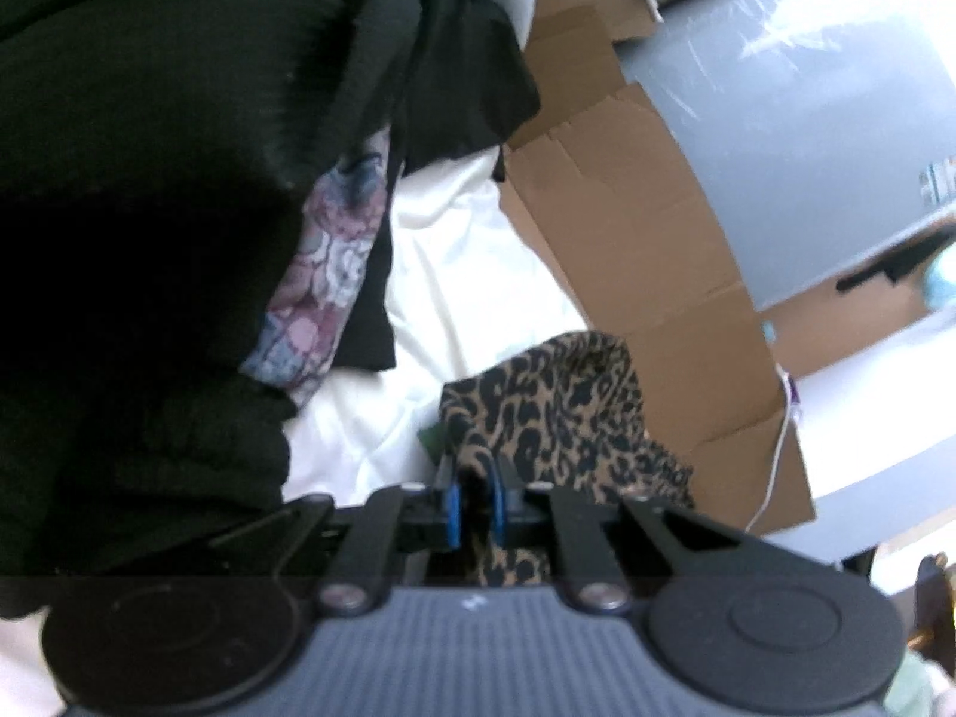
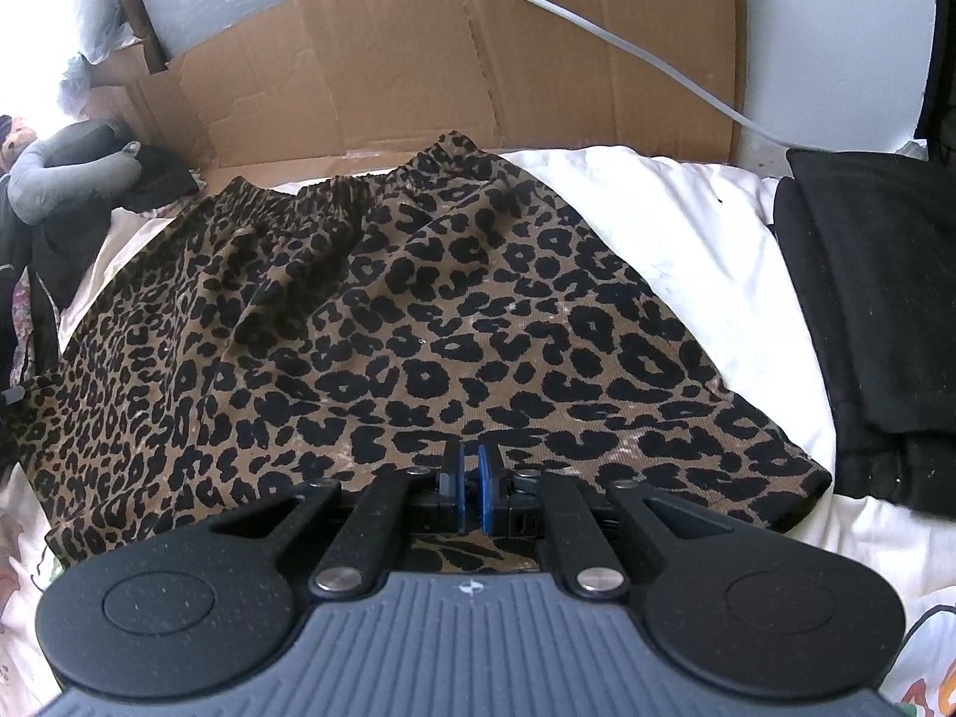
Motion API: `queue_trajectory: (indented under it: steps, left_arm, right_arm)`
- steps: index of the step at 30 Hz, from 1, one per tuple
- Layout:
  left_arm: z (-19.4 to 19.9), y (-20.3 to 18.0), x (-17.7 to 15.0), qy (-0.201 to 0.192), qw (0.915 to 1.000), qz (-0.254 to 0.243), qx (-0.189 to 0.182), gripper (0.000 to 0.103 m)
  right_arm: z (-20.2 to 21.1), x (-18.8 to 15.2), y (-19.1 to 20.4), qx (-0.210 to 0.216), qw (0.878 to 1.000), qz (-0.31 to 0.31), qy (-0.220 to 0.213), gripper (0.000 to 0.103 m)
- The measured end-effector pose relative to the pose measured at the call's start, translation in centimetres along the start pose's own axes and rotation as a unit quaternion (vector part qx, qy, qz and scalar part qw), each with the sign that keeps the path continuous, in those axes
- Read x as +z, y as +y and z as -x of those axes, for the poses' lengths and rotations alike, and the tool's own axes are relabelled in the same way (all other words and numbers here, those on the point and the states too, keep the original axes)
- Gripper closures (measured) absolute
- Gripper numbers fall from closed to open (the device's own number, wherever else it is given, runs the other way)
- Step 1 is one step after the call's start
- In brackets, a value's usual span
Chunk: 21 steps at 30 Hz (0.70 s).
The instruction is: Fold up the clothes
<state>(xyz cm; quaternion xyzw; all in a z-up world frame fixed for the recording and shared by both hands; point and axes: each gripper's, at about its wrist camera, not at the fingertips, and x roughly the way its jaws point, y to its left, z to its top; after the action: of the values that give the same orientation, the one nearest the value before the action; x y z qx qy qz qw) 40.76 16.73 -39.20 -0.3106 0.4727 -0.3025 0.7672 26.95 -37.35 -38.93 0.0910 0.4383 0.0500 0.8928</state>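
- The right gripper (image 2: pixel 472 487) has its blue pads nearly together, pinching the near hem of the brown, black-spotted leopard-print corduroy skirt (image 2: pixel 382 322).
- The left gripper (image 1: pixel 476 499) likewise stands narrow, its blue pads nipping a bunched edge of the same skirt (image 1: pixel 555 412), which rises in a hump toward 12 o'clock from the fingers.
- In the right wrist view the skirt lies spread flat on the white bedsheet (image 2: pixel 675 227), elastic waistband at 12 o'clock, hem nearest the gripper.
- A flattened brown cardboard sheet (image 2: pixel 454 60) stands just behind the waistband, a grey cable (image 2: pixel 597 36) draped across it.
- A stack of folded black garments (image 2: pixel 872 299) sits at 3 o'clock, near the skirt's edge.
- In the left wrist view, a pile of black clothing (image 1: pixel 149 239) with a floral-print fabric (image 1: pixel 334 275) fills 9 to 11 o'clock.
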Motion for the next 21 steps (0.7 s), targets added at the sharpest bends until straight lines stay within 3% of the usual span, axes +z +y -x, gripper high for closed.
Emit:
queue_trajectory:
  steps: [7,16,17,19,21]
  left_arm:
    - [1.1,0.6,-0.1,-0.020,0.9996,0.017,0.003,0.095]
    - [2.0,-2.9,-1.2,-0.033,0.9988,-0.026,0.025,0.099]
    - [2.0,-3.6,-1.4,-0.029,0.9987,-0.031,0.027,0.099]
    - [1.7,-5.2,-2.0,-0.017,0.9978,-0.047,0.044,0.099]
    - [1.4,-7.0,-2.7,-0.006,0.9961,-0.064,0.059,0.099]
  right_arm:
    - [0.1,-0.2,0.2,0.005,1.000,0.001,0.002,0.099]
    - [0.5,0.3,0.6,0.018,1.000,-0.017,-0.003,0.098]
    - [0.7,0.3,0.7,0.020,1.000,-0.017,-0.004,0.095]
    - [0.9,0.4,0.9,0.025,1.000,-0.017,-0.008,0.070]
    - [1.0,0.4,1.1,0.028,0.999,-0.017,-0.010,0.063]
